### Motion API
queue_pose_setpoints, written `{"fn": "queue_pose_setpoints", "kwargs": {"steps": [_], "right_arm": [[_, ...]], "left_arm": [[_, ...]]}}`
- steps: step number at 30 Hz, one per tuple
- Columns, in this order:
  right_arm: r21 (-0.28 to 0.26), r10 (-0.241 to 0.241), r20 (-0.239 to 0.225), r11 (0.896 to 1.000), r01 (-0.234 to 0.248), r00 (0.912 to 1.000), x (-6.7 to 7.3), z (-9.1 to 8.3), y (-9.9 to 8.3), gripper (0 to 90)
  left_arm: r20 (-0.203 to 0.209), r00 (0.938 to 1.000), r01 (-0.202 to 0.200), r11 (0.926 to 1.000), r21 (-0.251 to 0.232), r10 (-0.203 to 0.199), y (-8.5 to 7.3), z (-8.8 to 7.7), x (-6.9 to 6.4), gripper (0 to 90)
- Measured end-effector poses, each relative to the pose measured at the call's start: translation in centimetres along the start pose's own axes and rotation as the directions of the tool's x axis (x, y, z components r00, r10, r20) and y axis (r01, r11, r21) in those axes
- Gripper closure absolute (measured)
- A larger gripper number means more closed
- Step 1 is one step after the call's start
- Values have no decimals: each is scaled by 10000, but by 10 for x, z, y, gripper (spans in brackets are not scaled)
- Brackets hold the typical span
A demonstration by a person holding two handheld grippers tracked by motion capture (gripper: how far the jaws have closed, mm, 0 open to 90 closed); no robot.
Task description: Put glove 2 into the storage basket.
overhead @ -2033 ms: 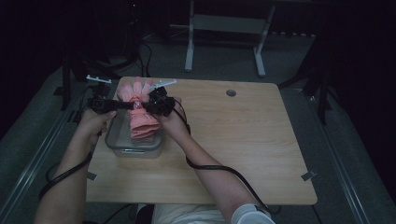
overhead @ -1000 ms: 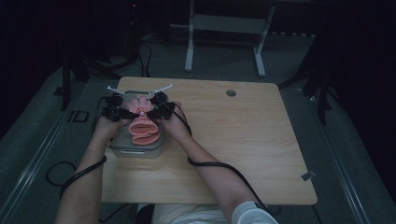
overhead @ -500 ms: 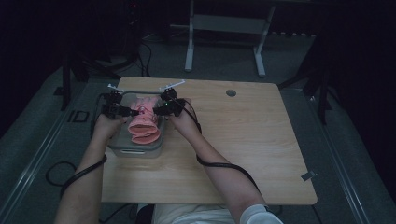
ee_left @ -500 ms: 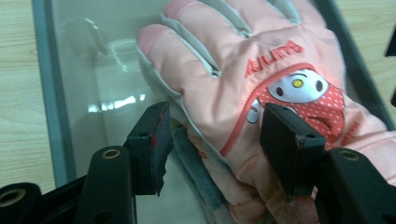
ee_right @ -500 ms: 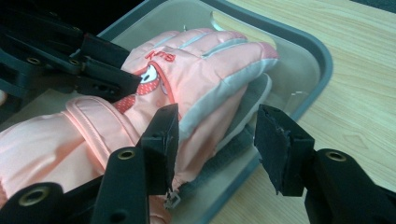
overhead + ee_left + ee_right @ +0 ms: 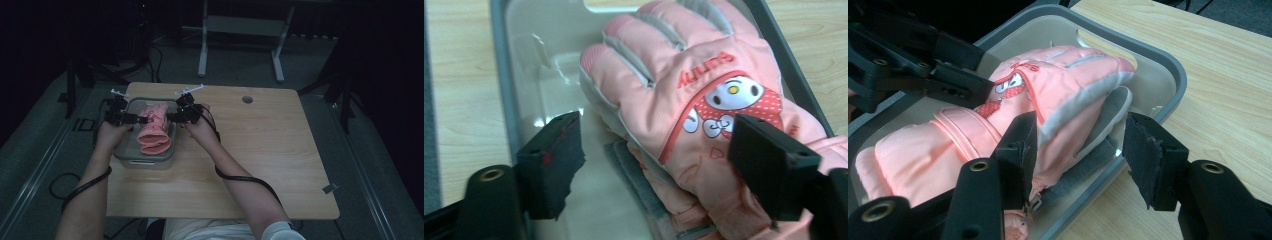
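Note:
A pair of pink padded gloves [image 6: 154, 131] lies stacked in a clear container with a grey rim [image 6: 120, 150] at the table's left. The top glove [image 6: 704, 85] bears a cartoon face and red lettering. My left gripper [image 6: 136, 119] hovers at the container's left side, and its open jaws [image 6: 659, 165] straddle the glove's palm without closing on it. My right gripper [image 6: 174, 117] is at the container's right side, open [image 6: 1080, 150]. One of its jaws lies against the glove [image 6: 1048, 85] and the other stands over the container's rim [image 6: 1170, 70].
The wooden table [image 6: 260, 150] stretches bare to the right, with a round cable hole [image 6: 247, 99] near its far edge. Cables trail from both grippers off the near side. A metal stand [image 6: 240, 30] rises behind the table, and dark floor surrounds it.
Two seconds ago both grippers held the gloves together above the container. The gloves now lie inside it, and both grippers have opened and drawn apart to either side.

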State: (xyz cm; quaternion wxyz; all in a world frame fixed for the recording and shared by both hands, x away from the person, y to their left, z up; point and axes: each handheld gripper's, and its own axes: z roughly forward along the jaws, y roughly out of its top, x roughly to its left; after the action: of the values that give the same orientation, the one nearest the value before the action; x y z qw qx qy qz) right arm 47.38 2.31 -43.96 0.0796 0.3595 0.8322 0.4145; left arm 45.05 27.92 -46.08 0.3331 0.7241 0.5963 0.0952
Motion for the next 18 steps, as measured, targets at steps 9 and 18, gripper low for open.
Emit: {"fn": "queue_pose_setpoints", "kwargs": {"steps": [9, 18], "right_arm": [[-43, -33, -34, 10000, 33, 10000, -1, -2, -2, 473], [-114, -280, -400, 9996, 275, 9988, -3, -4, -6, 459]], "left_arm": [[-15, 9994, -359, 9974, -626, 359, -2, -12, -3, 92], [192, 9950, -960, 9908, -951, 982, -3, -21, -18, 51]]}}
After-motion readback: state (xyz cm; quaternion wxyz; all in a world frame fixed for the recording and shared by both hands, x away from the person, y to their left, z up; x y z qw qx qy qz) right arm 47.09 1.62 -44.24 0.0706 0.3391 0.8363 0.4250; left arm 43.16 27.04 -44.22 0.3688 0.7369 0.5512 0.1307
